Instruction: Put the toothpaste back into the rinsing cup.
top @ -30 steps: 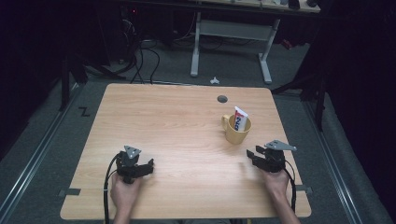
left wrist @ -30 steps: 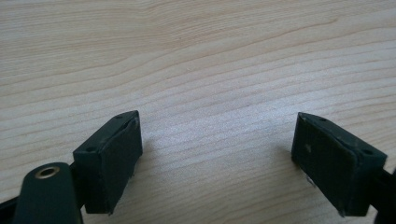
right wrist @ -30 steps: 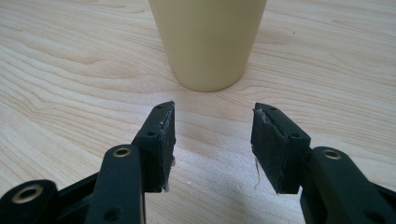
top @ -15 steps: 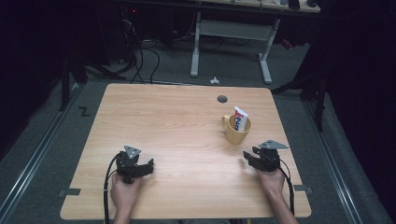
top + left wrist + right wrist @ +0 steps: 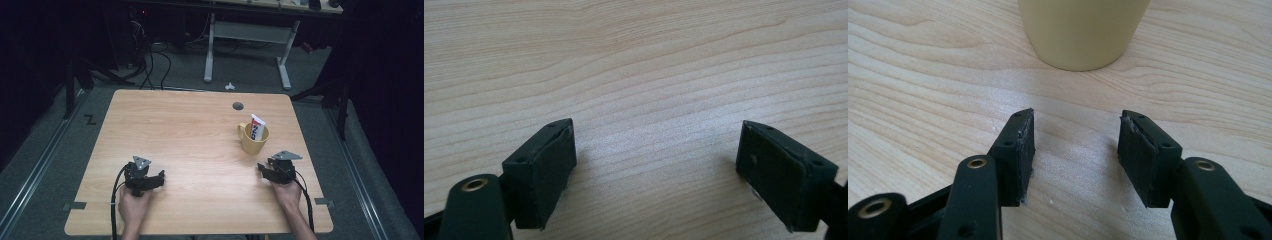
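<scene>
your right tongs (image 5: 1076,137) sit released at lower right, just below the yellow mug (image 5: 1083,30), jaws just widening with nothing between; left tongs (image 5: 656,165) released at lower left.

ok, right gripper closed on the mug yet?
No: in the right gripper view the right gripper has open jaws with bare table between them, and the mug stands ahead, untouched.

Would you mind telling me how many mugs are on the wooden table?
1. The yellow mug stands on the table's right half, just beyond the right claw, with a toothpaste tube upright inside it.
</scene>
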`<action>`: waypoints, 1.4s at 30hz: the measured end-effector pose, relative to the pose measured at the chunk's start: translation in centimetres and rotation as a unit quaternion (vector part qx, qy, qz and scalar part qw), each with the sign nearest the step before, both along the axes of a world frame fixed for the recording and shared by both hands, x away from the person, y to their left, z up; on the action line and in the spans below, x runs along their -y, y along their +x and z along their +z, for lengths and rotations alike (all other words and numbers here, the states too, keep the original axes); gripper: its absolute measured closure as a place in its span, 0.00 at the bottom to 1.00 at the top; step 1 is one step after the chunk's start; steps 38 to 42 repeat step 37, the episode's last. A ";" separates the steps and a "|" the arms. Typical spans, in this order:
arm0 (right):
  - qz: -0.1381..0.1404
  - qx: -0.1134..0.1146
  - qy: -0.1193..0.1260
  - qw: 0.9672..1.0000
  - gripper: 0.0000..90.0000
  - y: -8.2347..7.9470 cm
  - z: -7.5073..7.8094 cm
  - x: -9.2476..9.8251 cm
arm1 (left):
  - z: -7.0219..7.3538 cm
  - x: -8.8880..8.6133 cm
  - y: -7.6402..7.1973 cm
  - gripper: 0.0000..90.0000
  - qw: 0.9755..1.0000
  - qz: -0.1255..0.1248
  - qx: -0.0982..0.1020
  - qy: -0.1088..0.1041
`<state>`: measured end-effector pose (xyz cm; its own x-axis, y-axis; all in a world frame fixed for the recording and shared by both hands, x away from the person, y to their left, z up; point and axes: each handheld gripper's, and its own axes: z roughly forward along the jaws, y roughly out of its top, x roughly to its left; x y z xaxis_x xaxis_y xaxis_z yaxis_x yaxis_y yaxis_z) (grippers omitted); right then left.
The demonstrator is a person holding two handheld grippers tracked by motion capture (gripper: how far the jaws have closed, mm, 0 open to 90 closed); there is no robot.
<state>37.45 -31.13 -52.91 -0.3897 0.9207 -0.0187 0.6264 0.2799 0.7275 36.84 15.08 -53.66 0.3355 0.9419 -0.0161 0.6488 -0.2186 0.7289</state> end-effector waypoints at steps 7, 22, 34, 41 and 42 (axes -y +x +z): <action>0.000 0.004 0.000 1.000 0.54 0.2 -0.1 -0.3 | 0.0 0.0 0.0 0.18 1.000 0.000 0.000 0.000; -0.007 0.001 0.000 1.000 0.47 0.3 -0.1 -0.3 | 0.0 0.0 -0.1 0.18 1.000 0.000 0.000 0.000; -0.008 0.001 0.000 1.000 0.46 0.3 -0.1 -0.3 | 0.0 0.0 -0.1 0.18 1.000 0.001 0.000 -0.001; -0.007 0.001 0.000 1.000 0.46 0.3 -0.1 -0.3 | 0.0 0.0 -0.1 0.18 1.000 0.001 0.000 -0.001; -0.007 0.001 0.000 1.000 0.46 0.3 -0.1 -0.3 | 0.0 0.0 -0.1 0.18 1.000 0.001 0.000 -0.001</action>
